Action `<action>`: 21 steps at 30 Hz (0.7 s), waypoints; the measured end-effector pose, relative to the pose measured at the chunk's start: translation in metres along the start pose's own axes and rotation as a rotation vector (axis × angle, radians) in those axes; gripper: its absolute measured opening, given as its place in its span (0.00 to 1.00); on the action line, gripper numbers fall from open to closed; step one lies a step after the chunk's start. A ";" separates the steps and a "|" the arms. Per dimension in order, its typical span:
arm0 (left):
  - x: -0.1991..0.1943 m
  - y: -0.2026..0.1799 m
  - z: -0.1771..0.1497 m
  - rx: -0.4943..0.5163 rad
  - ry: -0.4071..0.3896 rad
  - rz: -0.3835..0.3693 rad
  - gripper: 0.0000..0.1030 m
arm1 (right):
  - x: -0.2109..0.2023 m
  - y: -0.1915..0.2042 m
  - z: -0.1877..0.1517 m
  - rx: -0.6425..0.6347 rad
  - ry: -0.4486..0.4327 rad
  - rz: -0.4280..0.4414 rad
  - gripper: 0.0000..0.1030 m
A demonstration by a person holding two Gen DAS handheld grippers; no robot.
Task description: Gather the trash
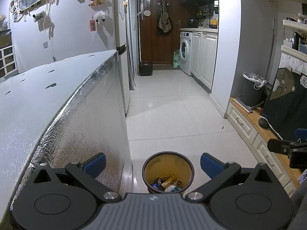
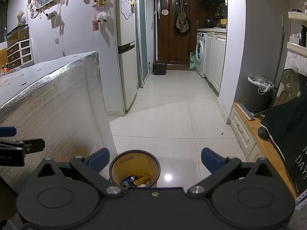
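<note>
Both grippers spread empty, left gripper (image 1: pixel 153 165), right gripper (image 2: pixel 155 160), bin (image 2: pixel 134 170) holding trash, labels unreadable

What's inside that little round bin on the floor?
The bin holds trash: a blue drink can, a yellow carton and something white. Both views show only the top layer; the gripper bodies hide the bin's near side, and anything underneath is covered.
</note>
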State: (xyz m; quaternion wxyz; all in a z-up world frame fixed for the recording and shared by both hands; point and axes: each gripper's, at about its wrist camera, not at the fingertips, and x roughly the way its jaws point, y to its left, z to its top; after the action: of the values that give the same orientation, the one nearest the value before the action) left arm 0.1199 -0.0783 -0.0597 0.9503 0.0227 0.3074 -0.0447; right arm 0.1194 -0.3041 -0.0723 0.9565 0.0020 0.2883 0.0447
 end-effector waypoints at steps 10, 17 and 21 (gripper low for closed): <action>0.000 0.000 0.000 0.001 -0.001 0.000 1.00 | 0.000 0.000 0.000 0.000 0.000 -0.001 1.00; 0.001 0.000 -0.001 0.001 0.001 -0.001 1.00 | 0.000 0.000 0.000 0.000 0.000 -0.001 1.00; 0.001 0.000 -0.001 0.001 0.001 -0.001 1.00 | 0.000 0.000 0.001 -0.001 0.000 0.000 1.00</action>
State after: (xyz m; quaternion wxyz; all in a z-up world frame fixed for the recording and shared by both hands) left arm 0.1200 -0.0781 -0.0615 0.9501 0.0231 0.3079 -0.0455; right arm 0.1196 -0.3042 -0.0718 0.9565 0.0015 0.2884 0.0447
